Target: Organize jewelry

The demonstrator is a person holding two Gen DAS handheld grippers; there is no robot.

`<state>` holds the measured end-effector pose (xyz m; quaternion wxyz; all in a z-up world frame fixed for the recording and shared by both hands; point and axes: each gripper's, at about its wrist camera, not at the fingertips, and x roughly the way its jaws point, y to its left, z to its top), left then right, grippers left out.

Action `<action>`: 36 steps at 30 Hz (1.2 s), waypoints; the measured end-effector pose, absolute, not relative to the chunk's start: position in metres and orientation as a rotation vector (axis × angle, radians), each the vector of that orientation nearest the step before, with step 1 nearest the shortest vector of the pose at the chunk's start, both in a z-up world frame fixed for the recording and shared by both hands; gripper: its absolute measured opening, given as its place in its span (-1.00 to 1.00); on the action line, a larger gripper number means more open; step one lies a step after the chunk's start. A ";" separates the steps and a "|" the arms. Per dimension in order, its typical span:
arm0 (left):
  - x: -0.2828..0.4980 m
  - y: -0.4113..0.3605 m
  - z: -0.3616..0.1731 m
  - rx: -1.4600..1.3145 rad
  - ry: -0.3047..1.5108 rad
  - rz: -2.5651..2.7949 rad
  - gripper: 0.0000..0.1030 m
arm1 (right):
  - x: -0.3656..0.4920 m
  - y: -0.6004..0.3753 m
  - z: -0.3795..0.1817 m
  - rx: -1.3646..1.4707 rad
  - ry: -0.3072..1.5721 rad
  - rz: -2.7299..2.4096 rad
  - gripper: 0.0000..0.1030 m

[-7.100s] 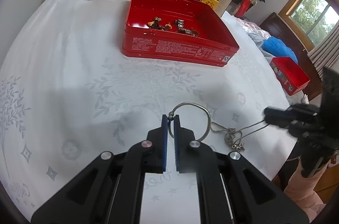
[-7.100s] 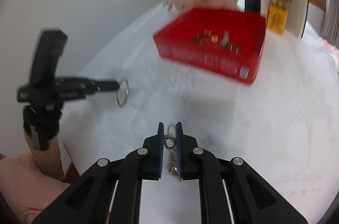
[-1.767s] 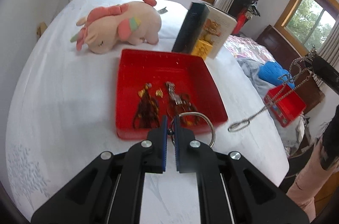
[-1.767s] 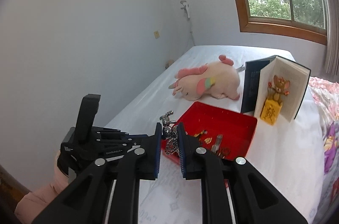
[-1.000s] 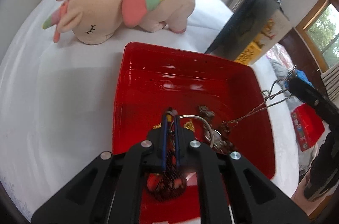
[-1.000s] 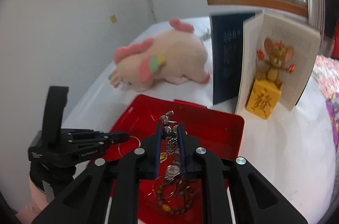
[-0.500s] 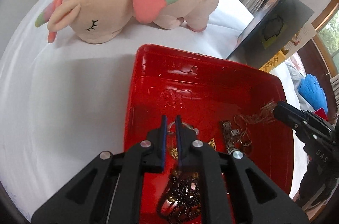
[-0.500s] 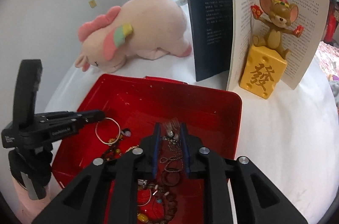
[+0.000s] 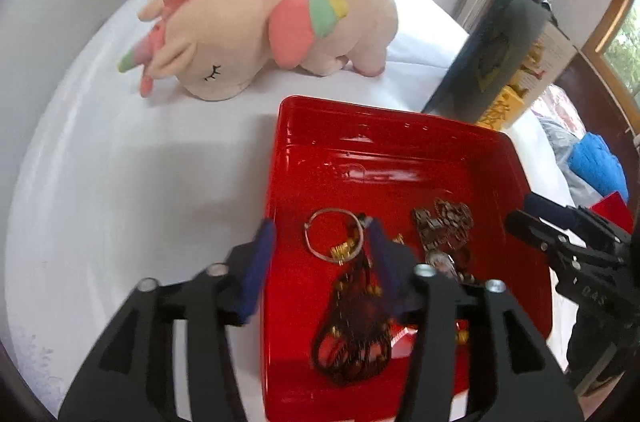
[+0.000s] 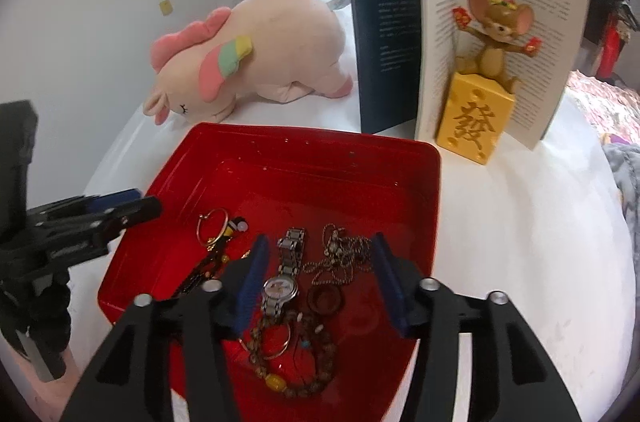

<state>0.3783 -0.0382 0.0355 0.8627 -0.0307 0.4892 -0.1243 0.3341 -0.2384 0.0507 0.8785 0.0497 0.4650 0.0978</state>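
Observation:
A red tin box sits on the white bed. In it lie a silver bangle, a silver chain necklace, a wristwatch, dark bead strings and a bead bracelet. My left gripper is open and empty, just above the bangle. My right gripper is open and empty, above the necklace and watch. Each gripper shows in the other's view, the right one at the box's right edge and the left one at its left edge.
A pink unicorn plush lies behind the box. An open book stands upright with a mouse figurine on a yellow block before it. A blue cloth and a small red box lie at right.
Both grippers have opened. The bangle has dropped from the left gripper and the necklace from the right one; both now lie in the red box. Both grippers have drawn back a little.

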 end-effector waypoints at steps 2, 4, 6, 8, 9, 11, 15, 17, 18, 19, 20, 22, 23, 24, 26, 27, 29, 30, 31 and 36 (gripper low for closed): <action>0.367 -0.034 0.042 -0.066 1.006 -0.251 0.15 | 0.327 -0.240 0.055 0.107 0.961 0.186 0.26; 0.356 -0.030 0.048 -0.063 0.986 -0.244 0.22 | 0.318 -0.241 0.060 0.105 0.950 0.176 0.32; 0.346 -0.026 0.053 -0.066 0.968 -0.240 0.30 | 0.309 -0.240 0.064 0.105 0.944 0.171 0.42; 0.336 -0.023 0.058 -0.064 0.956 -0.231 0.31 | 0.300 -0.239 0.068 0.098 0.937 0.161 0.50; 0.331 -0.022 0.059 -0.059 0.951 -0.225 0.33 | 0.297 -0.238 0.070 0.095 0.936 0.155 0.56; 0.323 -0.022 0.061 -0.054 0.945 -0.221 0.37 | 0.290 -0.236 0.073 0.088 0.931 0.143 0.59; 0.310 -0.019 0.064 -0.048 0.940 -0.207 0.53 | 0.276 -0.231 0.078 0.056 0.928 0.083 0.77; 0.305 -0.020 0.064 -0.040 0.938 -0.193 0.66 | 0.271 -0.226 0.079 0.036 0.927 0.055 0.78; 0.303 -0.021 0.063 -0.034 0.942 -0.186 0.69 | 0.269 -0.225 0.079 0.031 0.931 0.043 0.80; 0.302 -0.022 0.061 -0.027 0.948 -0.179 0.69 | 0.268 -0.224 0.078 0.031 0.937 0.035 0.82; 0.300 -0.023 0.059 -0.021 0.957 -0.176 0.72 | 0.266 -0.222 0.076 0.034 0.954 0.023 0.83; 0.297 -0.027 0.055 -0.010 0.978 -0.176 0.76 | 0.263 -0.220 0.072 0.041 0.981 0.013 0.83; 0.296 -0.028 0.053 -0.007 0.988 -0.175 0.76 | 0.260 -0.219 0.071 0.047 0.990 0.008 0.83; 0.294 -0.029 0.050 -0.009 1.000 -0.175 0.77 | 0.259 -0.218 0.070 0.052 0.994 0.006 0.83; 0.292 -0.028 0.046 -0.020 1.018 -0.178 0.78 | 0.255 -0.216 0.068 0.057 1.004 -0.002 0.83; 0.291 -0.028 0.045 -0.023 1.024 -0.177 0.78 | 0.253 -0.215 0.067 0.060 1.009 -0.005 0.83; 0.288 -0.027 0.041 -0.023 1.030 -0.171 0.79 | 0.247 -0.215 0.066 0.075 1.014 0.004 0.83; 0.286 -0.026 0.040 -0.021 1.030 -0.168 0.79 | 0.243 -0.216 0.064 0.086 1.018 0.015 0.83; 0.285 -0.026 0.039 -0.022 1.030 -0.167 0.79 | 0.241 -0.217 0.063 0.093 1.021 0.019 0.83; 0.275 -0.024 0.041 -0.028 0.998 -0.168 0.79 | 0.231 -0.224 0.059 0.129 1.021 0.038 0.83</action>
